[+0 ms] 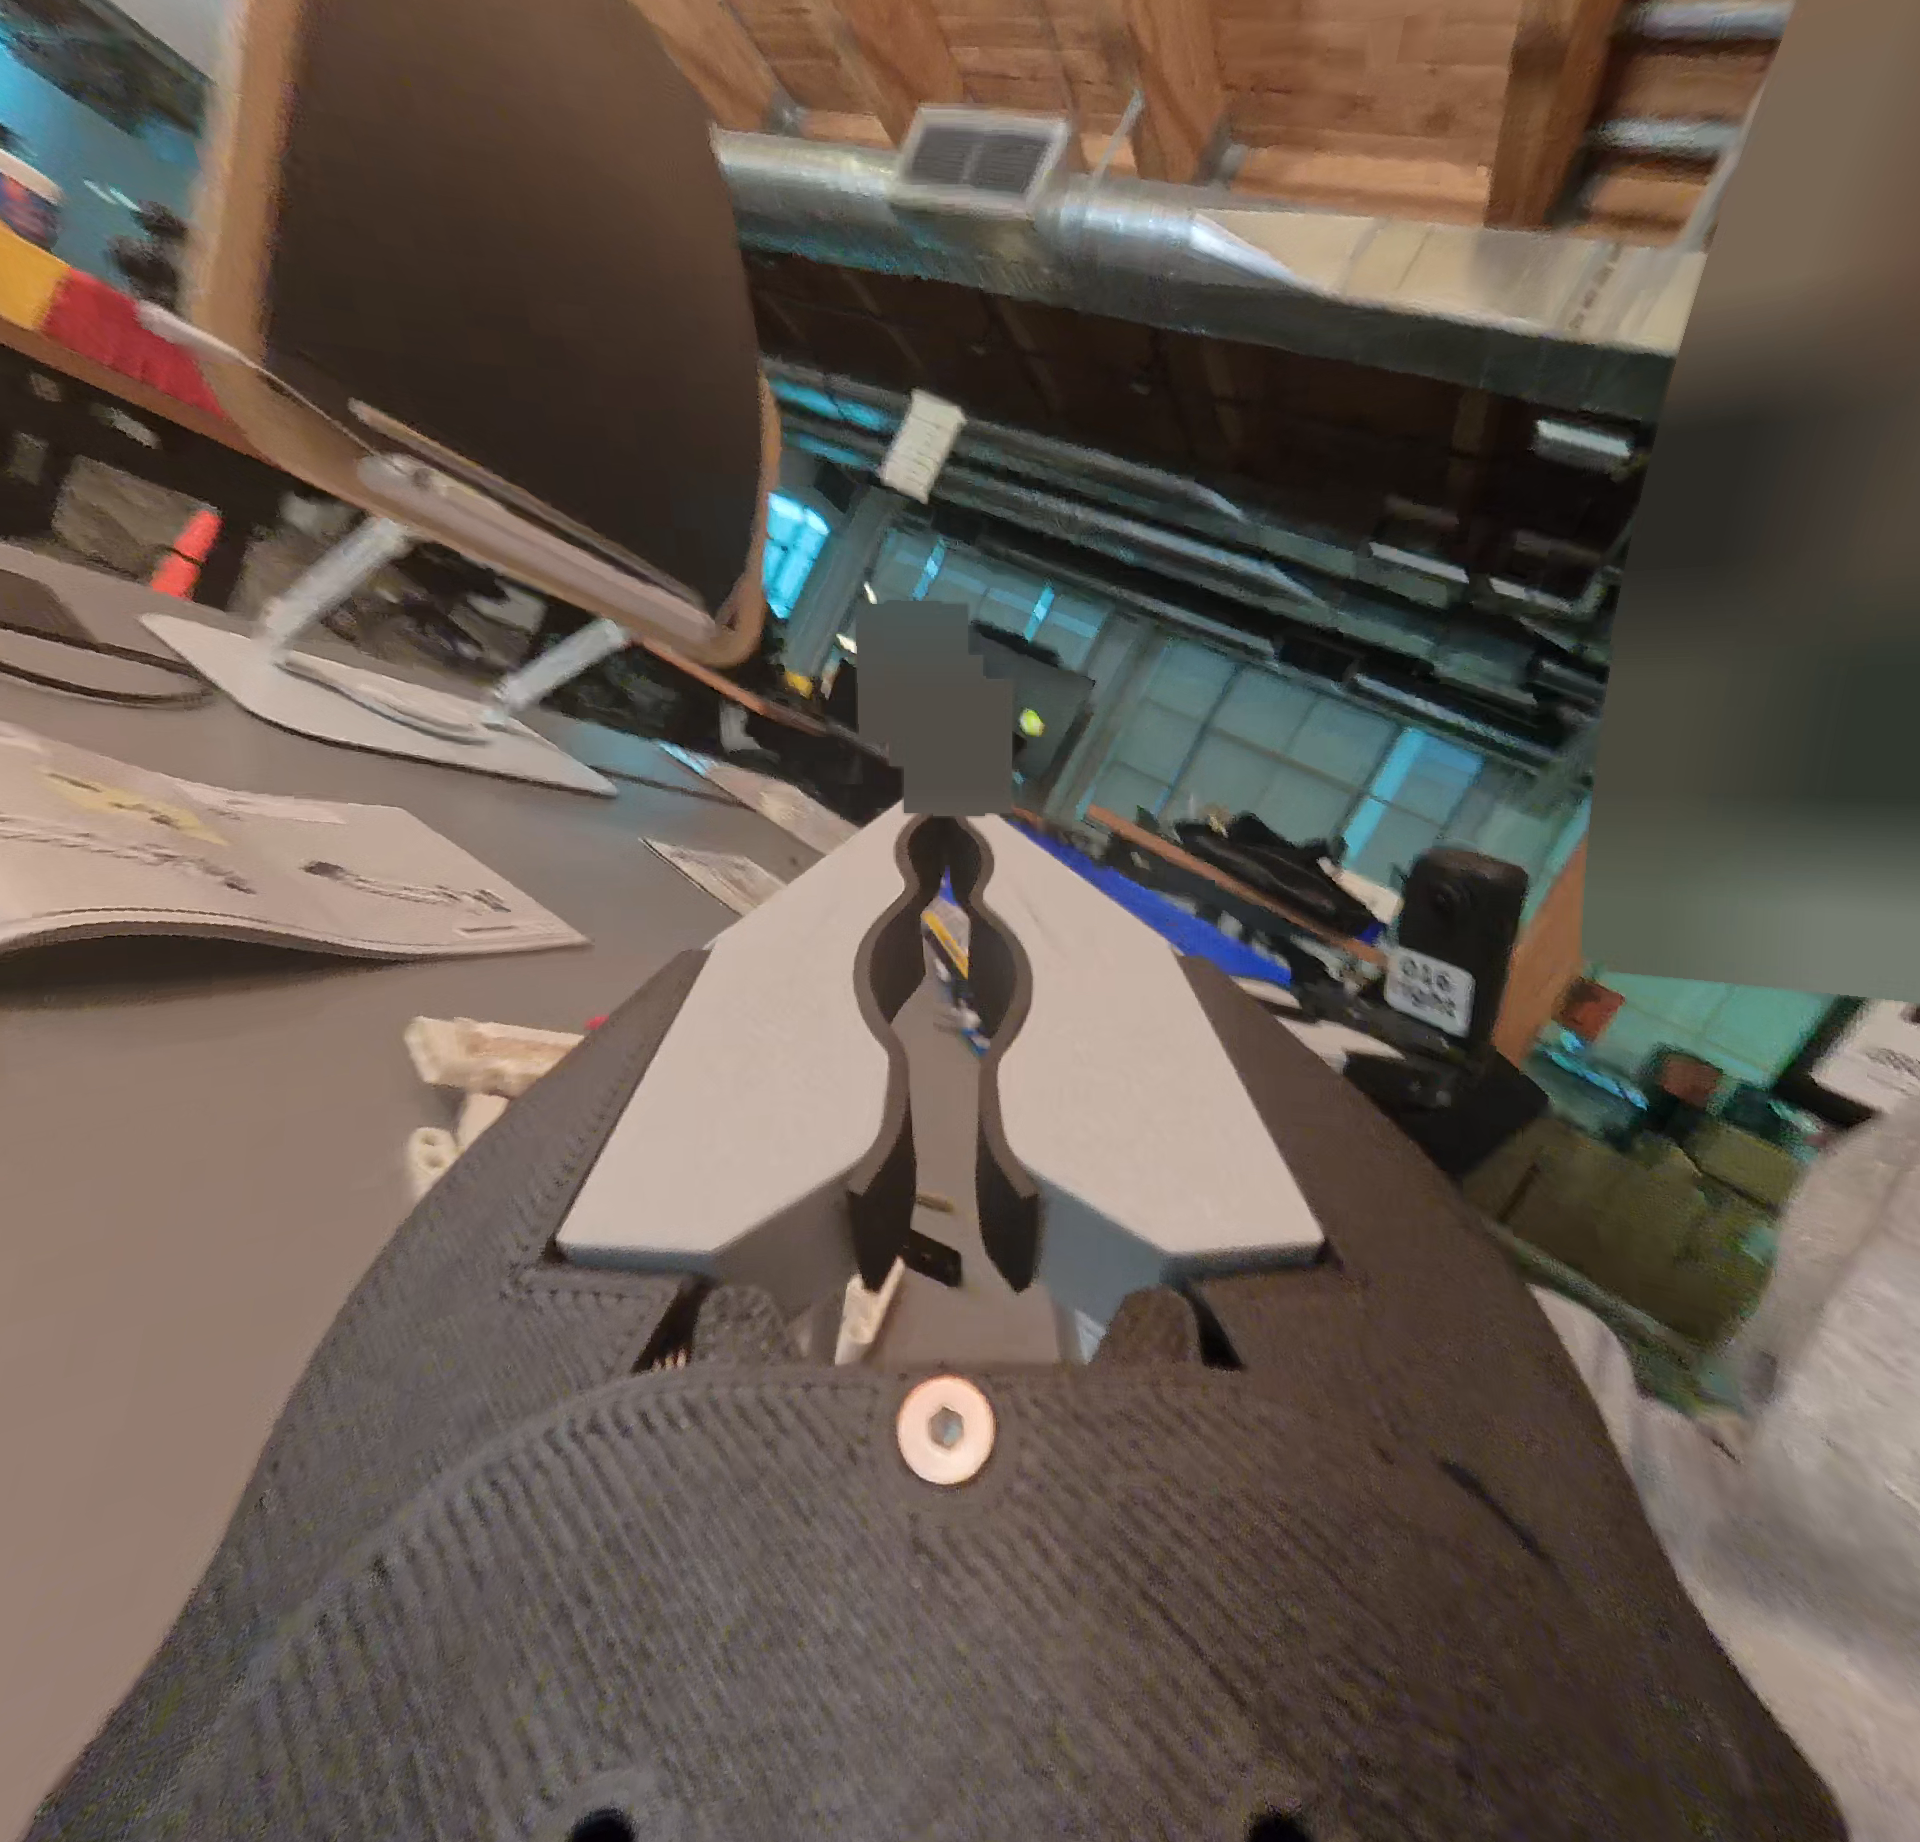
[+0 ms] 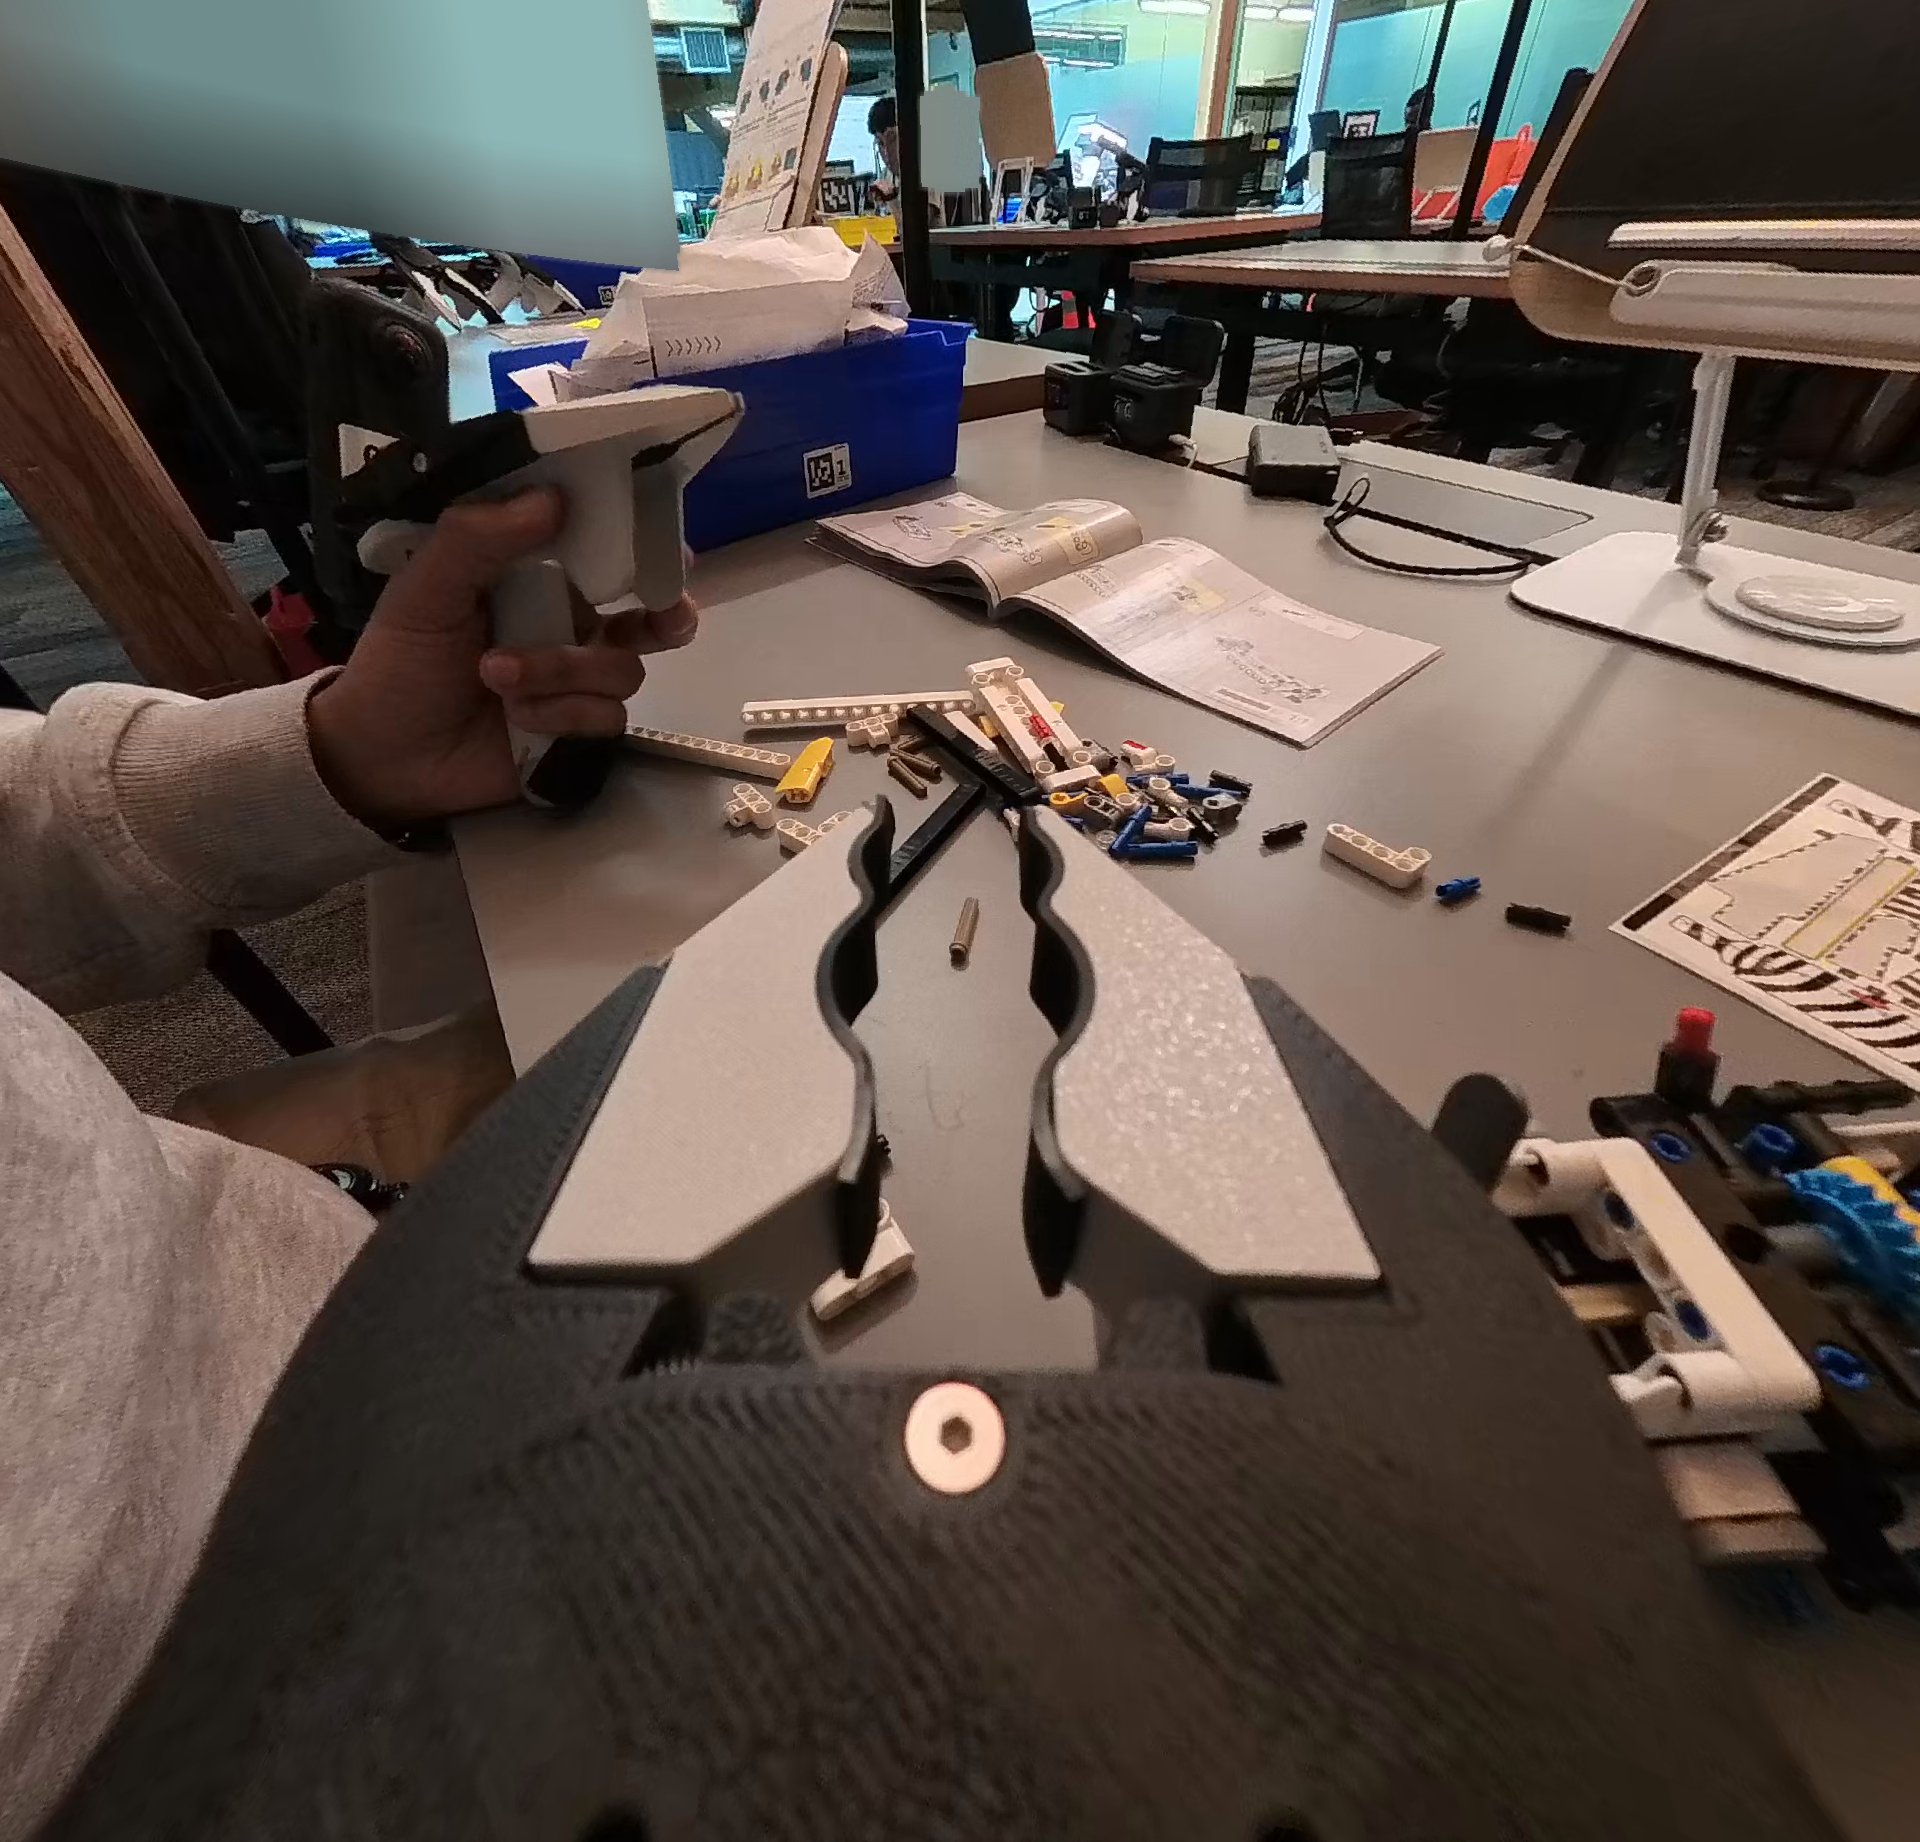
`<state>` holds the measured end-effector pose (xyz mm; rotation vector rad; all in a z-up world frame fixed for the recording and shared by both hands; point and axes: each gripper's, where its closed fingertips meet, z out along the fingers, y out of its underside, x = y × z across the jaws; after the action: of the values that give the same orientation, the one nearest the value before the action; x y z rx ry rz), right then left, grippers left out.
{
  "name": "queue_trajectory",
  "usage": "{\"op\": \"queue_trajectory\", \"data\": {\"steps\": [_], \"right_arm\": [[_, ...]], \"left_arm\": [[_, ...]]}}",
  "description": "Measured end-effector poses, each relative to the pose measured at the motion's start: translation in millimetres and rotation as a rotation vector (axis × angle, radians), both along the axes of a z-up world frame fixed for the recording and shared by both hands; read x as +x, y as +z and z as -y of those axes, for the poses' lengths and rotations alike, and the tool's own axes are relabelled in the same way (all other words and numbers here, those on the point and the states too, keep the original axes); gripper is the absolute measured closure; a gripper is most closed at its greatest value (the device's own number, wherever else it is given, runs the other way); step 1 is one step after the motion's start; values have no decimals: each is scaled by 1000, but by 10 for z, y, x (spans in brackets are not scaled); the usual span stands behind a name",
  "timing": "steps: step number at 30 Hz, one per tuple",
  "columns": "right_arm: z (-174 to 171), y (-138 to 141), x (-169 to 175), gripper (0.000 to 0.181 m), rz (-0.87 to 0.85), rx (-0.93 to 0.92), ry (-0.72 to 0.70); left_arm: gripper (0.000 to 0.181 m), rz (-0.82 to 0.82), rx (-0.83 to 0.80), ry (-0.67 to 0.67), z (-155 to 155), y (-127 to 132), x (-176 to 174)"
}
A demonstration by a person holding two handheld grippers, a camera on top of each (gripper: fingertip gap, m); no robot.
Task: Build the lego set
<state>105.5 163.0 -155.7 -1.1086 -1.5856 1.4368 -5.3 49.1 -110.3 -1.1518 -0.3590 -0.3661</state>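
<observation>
Two grippers: right gripper [image 2: 956, 836] spread wide above the grey table [image 2: 1455, 753], left gripper [image 1: 943, 842] pinched nearly closed, tilted up, apparently holding nothing. Only in right wrist view: loose lego pieces [image 2: 1039, 764], one open booklet [image 2: 1132, 597], one half-built lego model [image 2: 1704, 1304] at right, one blue bin [image 2: 831, 421] stuffed with crumpled paper [image 2: 748, 312].

Loose lego pieces [image 2: 997, 764] scattered mid-table, white, black, blue, yellow; part-built model [image 2: 1704, 1293] at right edge

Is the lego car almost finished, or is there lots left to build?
Only partly. A black, white and blue built section sits at the right. Neither tongs hold a piece: right tongs open, left tongs shut and raised. A pile of loose pieces and the open booklet remain.
</observation>
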Motion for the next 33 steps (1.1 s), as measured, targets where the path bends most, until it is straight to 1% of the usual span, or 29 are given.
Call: {"op": "queue_trajectory", "data": {"steps": [1, 2, 3, 4, 6, 8, 9, 10, 11, 12, 13, 14, 15, 16, 17, 19, 20, 23, 26, 29, 31, 33], "right_arm": [[0, -2, -2, 158, 2, 0, 0], [0, -5, -3, 158, 3, 0, 0], [1, -5, -3, 158, 3, 0, 1], [0, -2, -1, 158, 1, 1, 1], [1, 1, 2, 158, -2, 0, 2], [3, 2, 2, 158, -2, -1, 4], [3, 1, 2, 158, -2, -2, 4], [3, -1, 2, 158, 0, -1, 5], [4, -3, 0, 158, 1, -1, 6], [3, -6, -1, 158, 2, -1, 6], [3, -6, -2, 158, 3, 0, 4], [1, -6, -2, 158, 2, 0, 3], [-2, -5, -2, 158, 2, 0, 0], [-6, -4, -3, 158, 0, 1, -3], [-9, -5, -4, 158, 0, 3, -6], [-11, -6, -7, 159, -1, 8, -13], [-12, -11, -11, 159, 1, 10, -15], [-16, -28, -24, 159, 15, 9, -16], [-19, -29, -26, 160, 16, 8, -18], [-16, -25, -23, 160, 12, 12, -19], [-15, -30, -26, 161, 15, 17, -21], [-13, -37, -32, 161, 18, 25, -25]], "left_arm": [[181, -4, -37, -39, -57, 2, 63], [176, -7, -69, -70, -105, 38, 107], [166, -18, -106, -84, -144, 92, 113], [161, -40, -159, -53, -178, 134, 44], [158, -114, -318, 113, -212, 147, -315], [158, -222, -475, 268, -230, 122, -786], [157, -284, -564, 331, -257, 56, -1050], [149, -326, -671, 395, -286, -75, -1337], [130, -351, -788, 424, -327, -262, -1585], [111, -352, -911, 425, -366, -495, -1786], [91, -340, -1032, 436, -380, -738, -1966], [75, -324, -1148, 458, -361, -969, -2114], [75, -321, -1242, 455, -336, -1182, -2180], [70, -315, -1290, 434, -325, -1334, -2178], [78, -302, -1267, 415, -341, -1317, -2146], [104, -247, -1210, 394, -320, -1252, -2067], [109, -224, -1206, 379, -285, -1273, -2031], [114, -157, -1218, 299, -192, -1341, -1853], [115, -178, -1230, 238, -123, -1353, -1586], [112, -211, -1194, 269, -76, -1291, -1445], [108, -221, -1166, 317, -48, -1247, -1486], [107, -192, -1115, 347, -37, -1174, -1572]]}}
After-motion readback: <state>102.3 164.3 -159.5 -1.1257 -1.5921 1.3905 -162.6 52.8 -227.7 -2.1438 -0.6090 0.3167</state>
